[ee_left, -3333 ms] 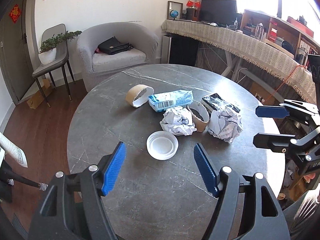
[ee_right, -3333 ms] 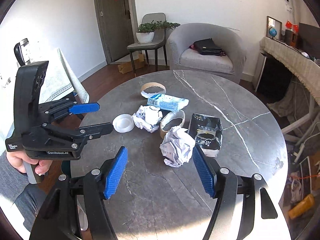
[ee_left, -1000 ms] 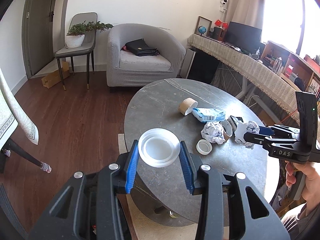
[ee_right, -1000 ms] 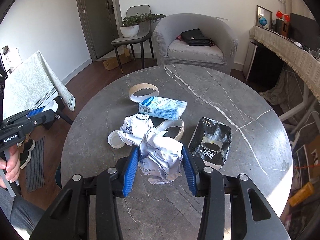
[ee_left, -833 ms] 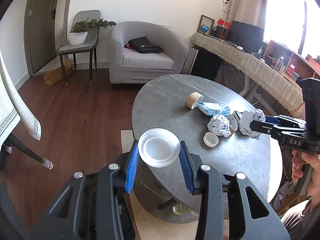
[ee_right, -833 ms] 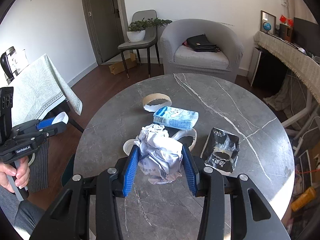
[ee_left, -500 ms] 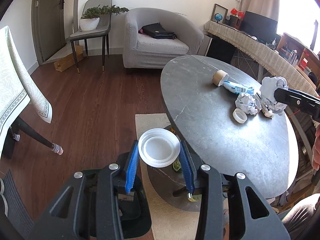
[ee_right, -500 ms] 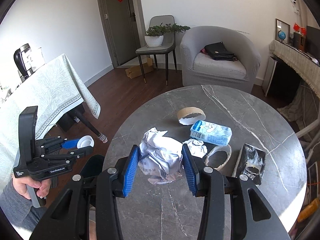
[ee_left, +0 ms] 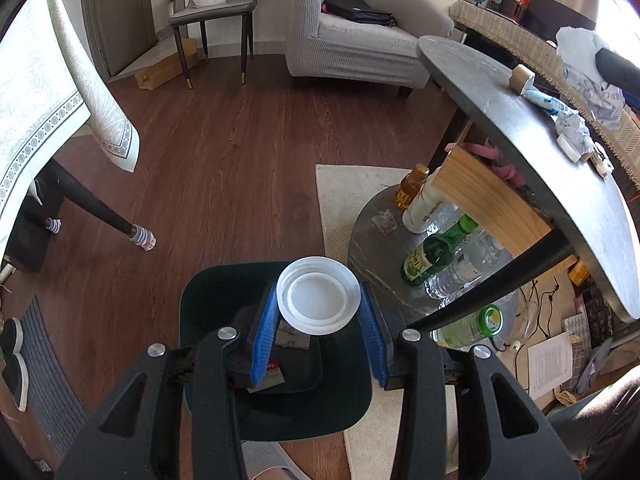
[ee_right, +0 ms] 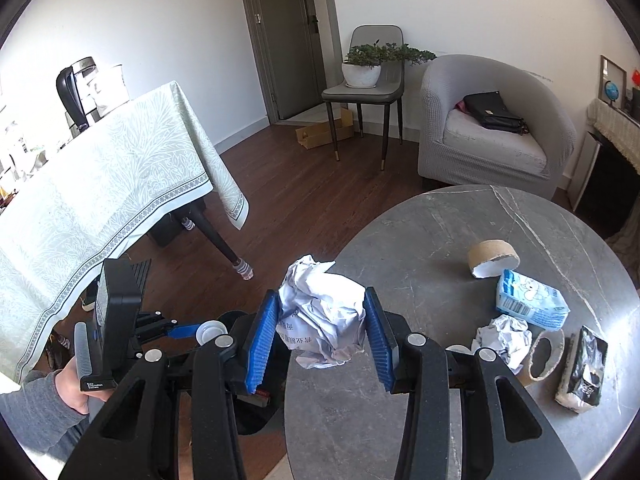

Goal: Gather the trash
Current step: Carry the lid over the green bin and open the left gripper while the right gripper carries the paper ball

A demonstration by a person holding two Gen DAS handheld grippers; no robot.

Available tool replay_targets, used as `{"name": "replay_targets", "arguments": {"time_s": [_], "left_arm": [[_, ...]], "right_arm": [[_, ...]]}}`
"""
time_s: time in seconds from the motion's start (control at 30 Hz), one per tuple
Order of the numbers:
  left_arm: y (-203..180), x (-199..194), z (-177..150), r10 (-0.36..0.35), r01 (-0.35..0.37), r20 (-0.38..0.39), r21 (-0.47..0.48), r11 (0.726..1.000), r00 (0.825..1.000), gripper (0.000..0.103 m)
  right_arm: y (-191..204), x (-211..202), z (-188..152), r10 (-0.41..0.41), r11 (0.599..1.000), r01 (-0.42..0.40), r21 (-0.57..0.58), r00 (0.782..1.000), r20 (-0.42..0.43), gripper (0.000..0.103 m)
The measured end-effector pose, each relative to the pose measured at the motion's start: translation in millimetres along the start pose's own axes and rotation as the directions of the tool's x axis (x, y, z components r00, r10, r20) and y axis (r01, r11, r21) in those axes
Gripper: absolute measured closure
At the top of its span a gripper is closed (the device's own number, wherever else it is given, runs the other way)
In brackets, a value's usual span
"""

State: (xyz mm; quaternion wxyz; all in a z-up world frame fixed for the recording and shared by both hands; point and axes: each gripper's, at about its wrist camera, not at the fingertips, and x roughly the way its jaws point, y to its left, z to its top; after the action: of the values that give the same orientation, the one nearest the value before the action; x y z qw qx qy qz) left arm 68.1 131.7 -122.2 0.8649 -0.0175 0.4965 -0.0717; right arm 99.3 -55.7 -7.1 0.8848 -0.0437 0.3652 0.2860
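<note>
The table, under both grippers earlier, now lies off to the right. The bin has come into view directly below the left gripper, whose fingers stay clamped on the lid. The right gripper still pinches the paper ball, now at the table's edge near the bin.

Round grey marble table, on it a cardboard tape roll, blue tissue pack, crumpled paper, black packet.
</note>
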Motion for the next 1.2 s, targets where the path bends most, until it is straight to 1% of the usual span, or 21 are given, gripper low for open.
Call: {"name": "replay_targets", "arguments": {"time_s": [0.2,0.3,0.5,0.67,0.83,0.87,0.9,1.07,1.2], "left_arm": [[27,17,-23,0.016,-0.016,-0.091,-0.003,1.000,0.996,0.061],[37,24,-32,0.023,-0.024,-0.123,-0.008,1.000,0.992,0.061],[48,34,-46,0.018,-0.021,-0.174,-0.018,1.000,0.985,0.061],[53,44,-57,0.027,-0.029,-0.227,-0.004,1.000,0.974,0.061],[62,53,-67,0.035,-0.037,-0.263,-0.003,0.999,0.964,0.060],[63,55,-69,0.032,-0.034,-0.270,-0.004,0.999,0.962,0.060],[64,56,-70,0.031,-0.033,-0.278,-0.004,0.999,0.960,0.055],[70,53,-74,0.040,-0.039,-0.273,0.006,0.999,0.961,0.054],[77,39,-72,0.037,-0.039,-0.236,-0.005,0.999,0.971,0.054]], "right_arm": [[29,29,0,0.035,0.998,-0.037,-0.041,0.998,-0.048,0.059],[40,42,1,0.054,0.997,-0.057,-0.048,0.996,-0.066,0.059],[60,67,1,0.089,0.994,-0.094,-0.052,0.991,-0.099,0.059],[76,86,-1,0.108,0.991,-0.118,-0.066,0.985,-0.135,0.059],[90,103,-1,0.127,0.987,-0.141,-0.075,0.979,-0.160,0.059],[92,106,-2,0.130,0.986,-0.145,-0.077,0.978,-0.165,0.059],[95,109,-2,0.133,0.986,-0.148,-0.079,0.977,-0.169,0.059],[106,124,-2,0.147,0.983,-0.164,-0.081,0.971,-0.187,0.059],[112,134,-5,0.152,0.981,-0.173,-0.086,0.967,-0.206,0.059]]}}
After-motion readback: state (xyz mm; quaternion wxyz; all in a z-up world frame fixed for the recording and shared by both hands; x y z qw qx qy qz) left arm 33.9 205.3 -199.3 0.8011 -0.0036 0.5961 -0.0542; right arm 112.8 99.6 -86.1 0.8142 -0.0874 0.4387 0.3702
